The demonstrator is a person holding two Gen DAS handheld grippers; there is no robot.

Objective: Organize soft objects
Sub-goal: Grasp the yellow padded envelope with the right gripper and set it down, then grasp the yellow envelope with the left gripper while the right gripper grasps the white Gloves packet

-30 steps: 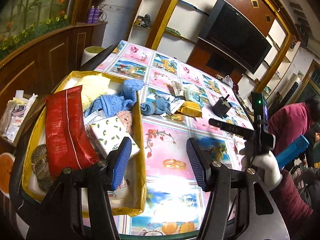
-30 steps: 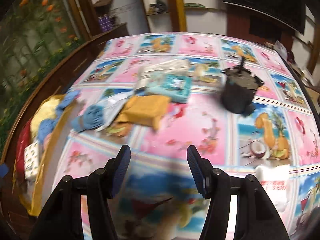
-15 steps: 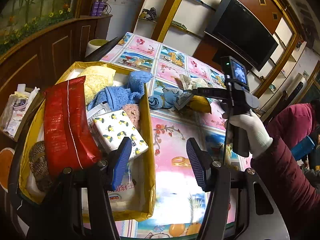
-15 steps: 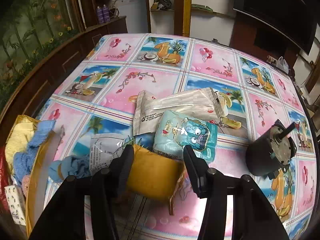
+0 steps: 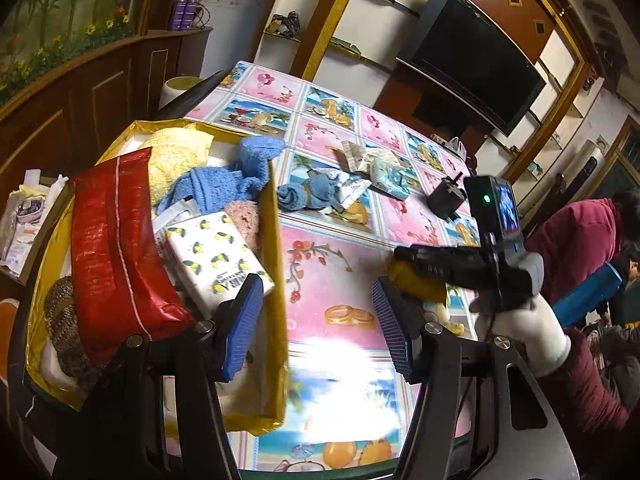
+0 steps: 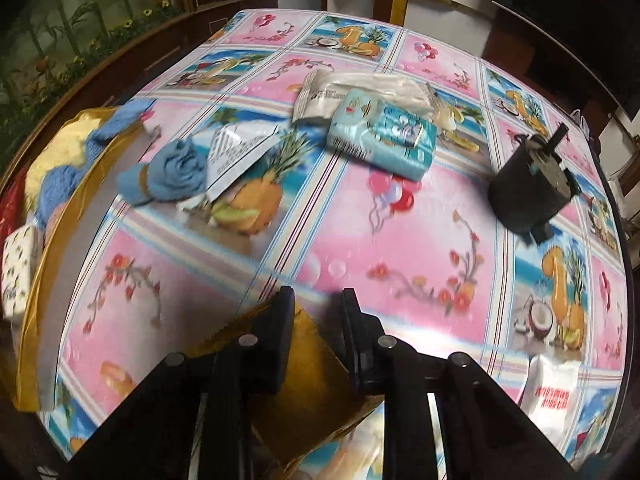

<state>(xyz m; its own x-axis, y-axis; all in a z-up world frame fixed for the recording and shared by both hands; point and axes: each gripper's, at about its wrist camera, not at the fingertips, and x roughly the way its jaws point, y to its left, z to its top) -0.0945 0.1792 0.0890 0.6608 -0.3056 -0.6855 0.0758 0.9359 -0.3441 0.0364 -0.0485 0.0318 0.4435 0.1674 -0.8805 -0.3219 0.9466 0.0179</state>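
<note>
A dim living room with dark wood panelling and gilt trim

A large black television [image 5: 472, 60] hangs on a reddish-brown wall panel, framed by gold-edged mouldings, with white open shelves [image 5: 340, 36] beside it. To the left runs a wooden cabinet [image 5: 100, 92] below a mural of bamboo and flowers [image 6: 60, 32], and two purple bottles [image 5: 186, 12] stand on the cabinet's top (labels too small to read). The table wears a glossy pink-and-blue tablecloth [image 6: 400, 248] printed with fruit and balloons, glare pooling near its front edge.

Right tool [image 6: 316, 320] closing on yellow packet [image 6: 308, 392], teal tissue pack [image 6: 384, 136] beyond, floral tablecloth [image 6: 400, 240]
</note>
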